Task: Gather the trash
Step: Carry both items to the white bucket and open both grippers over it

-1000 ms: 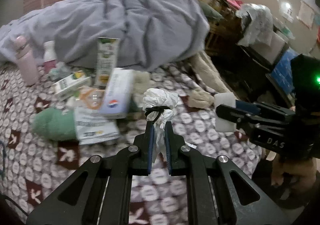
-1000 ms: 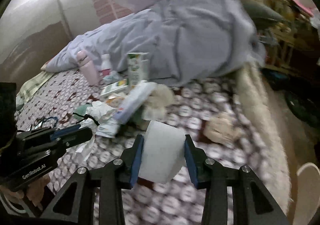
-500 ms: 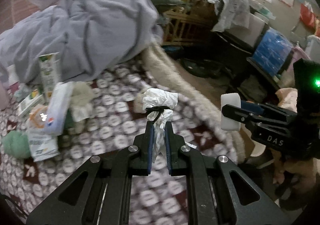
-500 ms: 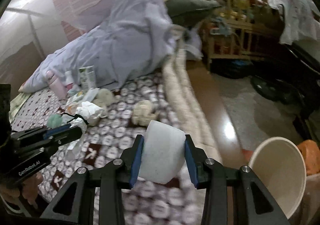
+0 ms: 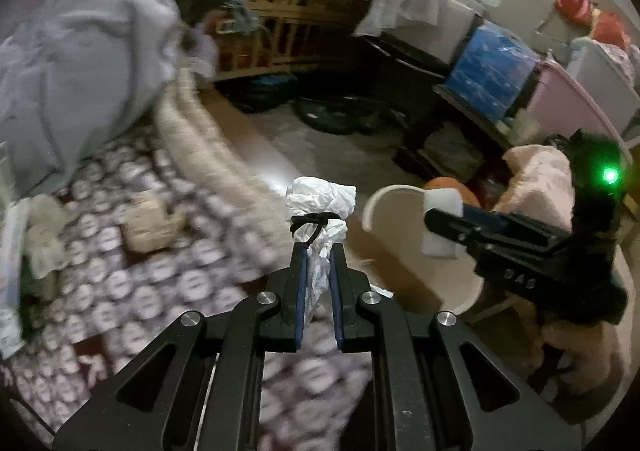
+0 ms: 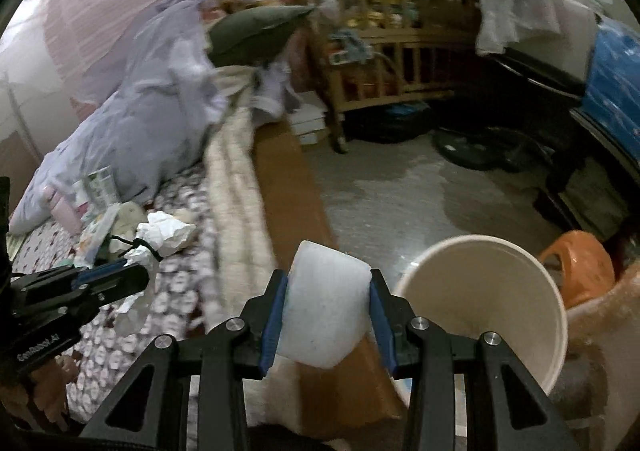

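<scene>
My left gripper is shut on a crumpled white paper wad tied with a black band, held above the bed's edge. It also shows in the right wrist view. My right gripper is shut on a white foam block; in the left wrist view the block hangs over a cream bin. The bin stands on the floor beside the bed, just right of my right gripper.
The patterned bed sheet holds cartons and wrappers and a pink bottle near a lilac duvet. An orange stool, a wooden crib and dark furniture surround the floor.
Both grippers swung right, off the bed's clutter toward the floor. The cream bin has come close, and the foam block is now beside its rim.
</scene>
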The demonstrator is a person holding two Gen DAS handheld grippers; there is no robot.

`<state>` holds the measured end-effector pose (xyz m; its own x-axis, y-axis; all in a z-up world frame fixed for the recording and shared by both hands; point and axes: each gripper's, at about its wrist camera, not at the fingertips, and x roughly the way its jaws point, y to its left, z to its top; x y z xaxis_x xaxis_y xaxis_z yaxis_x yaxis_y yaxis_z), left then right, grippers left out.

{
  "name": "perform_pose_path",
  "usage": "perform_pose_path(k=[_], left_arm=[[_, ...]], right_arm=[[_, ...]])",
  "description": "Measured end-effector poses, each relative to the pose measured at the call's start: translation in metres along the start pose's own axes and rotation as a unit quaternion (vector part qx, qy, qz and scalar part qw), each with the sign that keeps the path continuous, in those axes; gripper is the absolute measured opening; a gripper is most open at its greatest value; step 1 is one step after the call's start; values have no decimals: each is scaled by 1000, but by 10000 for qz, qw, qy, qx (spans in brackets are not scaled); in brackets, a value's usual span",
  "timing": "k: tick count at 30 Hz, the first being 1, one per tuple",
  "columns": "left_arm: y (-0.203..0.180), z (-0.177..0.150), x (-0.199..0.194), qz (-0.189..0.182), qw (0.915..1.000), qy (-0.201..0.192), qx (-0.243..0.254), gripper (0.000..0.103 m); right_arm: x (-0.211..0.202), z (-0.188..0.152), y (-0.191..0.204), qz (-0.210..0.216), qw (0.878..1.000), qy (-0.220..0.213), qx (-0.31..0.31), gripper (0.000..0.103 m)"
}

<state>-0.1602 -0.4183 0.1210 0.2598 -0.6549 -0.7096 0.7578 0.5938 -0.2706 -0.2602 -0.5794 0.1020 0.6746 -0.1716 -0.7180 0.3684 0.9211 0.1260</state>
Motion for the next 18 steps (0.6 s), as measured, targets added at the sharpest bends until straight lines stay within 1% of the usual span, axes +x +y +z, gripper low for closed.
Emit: perform_pose_path(k=[8,18], left_arm=[[-48,15,40,-426,9982,281,301,8],[-93,33,92,-922,9923,707,421,9]], right_arm=[[1,-13,-62,-420,9977,130,524,39],[3,-26,-120,-861,9905,270,1041,39]])
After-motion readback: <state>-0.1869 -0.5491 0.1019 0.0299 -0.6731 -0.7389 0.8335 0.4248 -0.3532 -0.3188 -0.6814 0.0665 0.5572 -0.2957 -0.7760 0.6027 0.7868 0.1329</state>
